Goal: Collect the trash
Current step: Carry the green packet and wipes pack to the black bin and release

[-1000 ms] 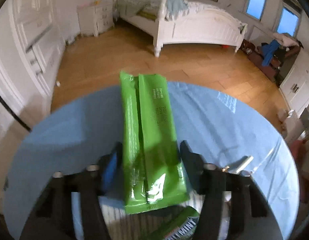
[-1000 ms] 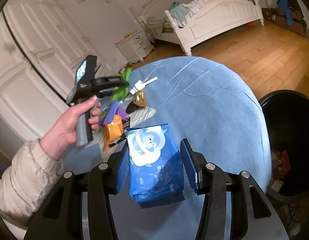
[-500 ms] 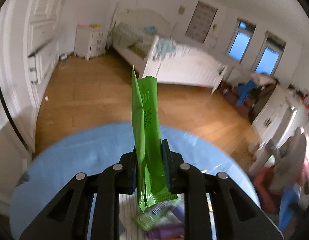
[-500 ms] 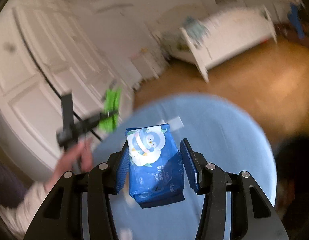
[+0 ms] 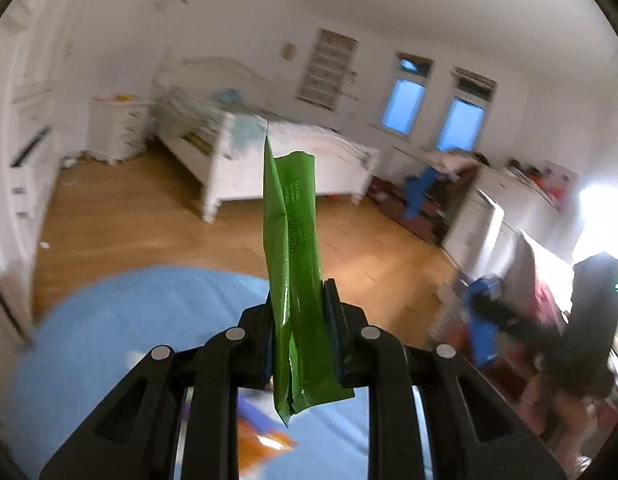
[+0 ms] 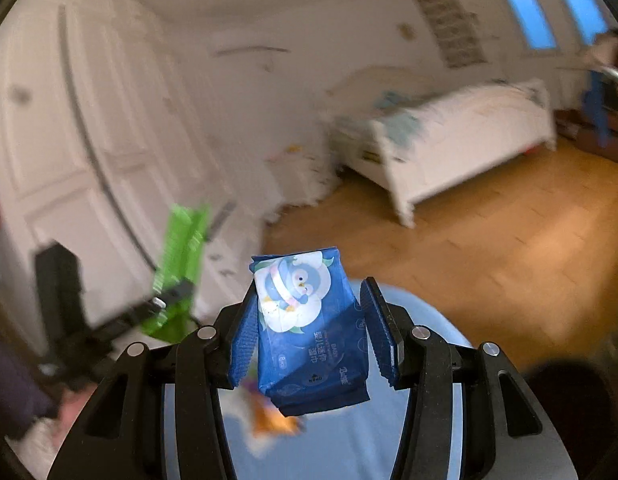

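My left gripper (image 5: 299, 308) is shut on a long green wrapper (image 5: 295, 248) that stands upright between its jaws, lifted above the round blue table (image 5: 109, 320). My right gripper (image 6: 309, 312) is shut on a blue wet-wipes pack (image 6: 309, 320) with a penguin picture, also held above the table (image 6: 421, 432). In the right wrist view the left gripper (image 6: 165, 304) shows blurred at the left with the green wrapper (image 6: 181, 264). In the left wrist view the right gripper's blue pack (image 5: 483, 320) shows blurred at the right.
Orange and other small wrappers (image 5: 265, 440) lie blurred on the table below the grippers, also seen in the right wrist view (image 6: 273, 420). A dark trash bin (image 6: 569, 400) stands at the table's right. A white bed (image 5: 269, 160) and wooden floor lie beyond.
Both grippers have risen and tilted up from the table. The left gripper closed on the green wrapper and lifted it. The right still holds the blue pack.
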